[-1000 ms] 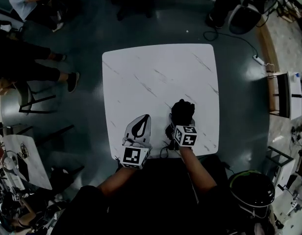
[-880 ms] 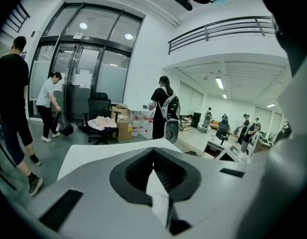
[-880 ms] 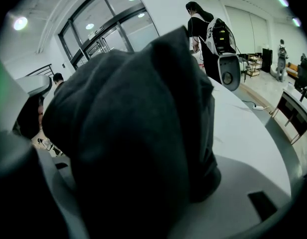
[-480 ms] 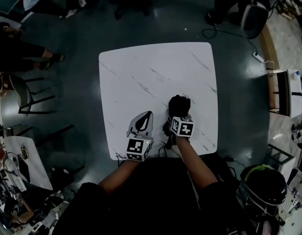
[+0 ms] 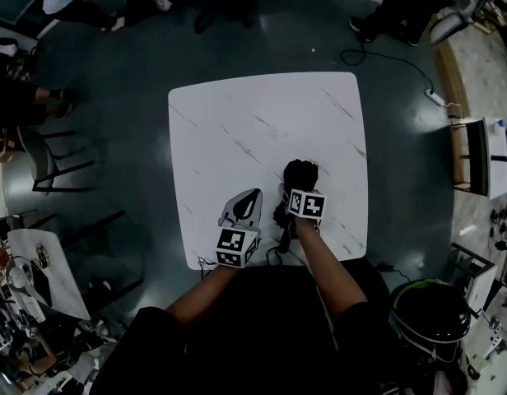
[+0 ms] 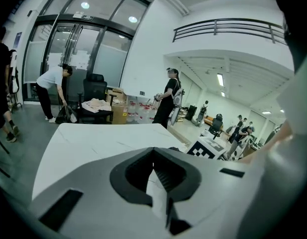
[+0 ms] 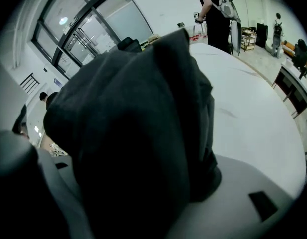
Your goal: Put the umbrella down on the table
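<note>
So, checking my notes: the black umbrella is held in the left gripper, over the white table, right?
No, the right gripper holds the black umbrella, over the white table. The right gripper view shows it between those jaws; the left gripper is empty.

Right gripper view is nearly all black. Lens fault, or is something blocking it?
Right gripper view: no fault; the dark umbrella fills the frame, close and soft, with the table behind it well lit. Head view: table bright, floor dim, edges curved by the wide lens.
</note>
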Available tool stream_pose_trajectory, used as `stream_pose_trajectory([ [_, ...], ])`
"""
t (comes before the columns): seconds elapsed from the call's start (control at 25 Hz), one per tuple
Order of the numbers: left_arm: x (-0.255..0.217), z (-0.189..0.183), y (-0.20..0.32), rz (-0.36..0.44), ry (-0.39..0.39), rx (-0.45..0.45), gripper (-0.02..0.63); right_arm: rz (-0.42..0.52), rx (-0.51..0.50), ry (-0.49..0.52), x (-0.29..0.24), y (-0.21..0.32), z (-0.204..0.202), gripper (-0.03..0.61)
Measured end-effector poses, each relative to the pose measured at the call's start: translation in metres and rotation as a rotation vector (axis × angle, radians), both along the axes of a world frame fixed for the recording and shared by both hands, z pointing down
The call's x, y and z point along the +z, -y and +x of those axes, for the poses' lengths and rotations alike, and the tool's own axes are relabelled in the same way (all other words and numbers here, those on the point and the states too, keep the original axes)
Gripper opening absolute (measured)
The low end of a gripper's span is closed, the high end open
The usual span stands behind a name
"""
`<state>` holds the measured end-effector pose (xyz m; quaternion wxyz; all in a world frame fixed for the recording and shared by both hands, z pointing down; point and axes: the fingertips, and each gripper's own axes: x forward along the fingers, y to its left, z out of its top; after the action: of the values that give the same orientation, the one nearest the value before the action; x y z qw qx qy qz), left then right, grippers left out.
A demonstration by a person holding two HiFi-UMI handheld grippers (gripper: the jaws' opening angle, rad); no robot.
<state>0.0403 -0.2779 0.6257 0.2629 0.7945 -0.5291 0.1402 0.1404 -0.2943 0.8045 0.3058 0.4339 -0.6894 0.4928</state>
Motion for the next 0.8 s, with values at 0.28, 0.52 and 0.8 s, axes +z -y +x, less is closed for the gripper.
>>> stream_pose_trajectory([
  [0.28, 0.001, 0.0, -0.002, -0.002, 0.011, 0.012, 0.008, -0.011, -0.01, -0.031, 0.004, -0.001, -0.002, 0.322],
  [0.52, -0.015, 0.009, -0.01, 0.098, 0.089, 0.123, 0.008, -0.03, -0.035, -0.037, 0.004, -0.003, -0.007, 0.339],
  [0.8, -0.016, -0.006, -0.025, 0.094, 0.094, 0.113, 0.008, 0.023, -0.012, -0.052, -0.018, -0.008, -0.011, 0.357],
])
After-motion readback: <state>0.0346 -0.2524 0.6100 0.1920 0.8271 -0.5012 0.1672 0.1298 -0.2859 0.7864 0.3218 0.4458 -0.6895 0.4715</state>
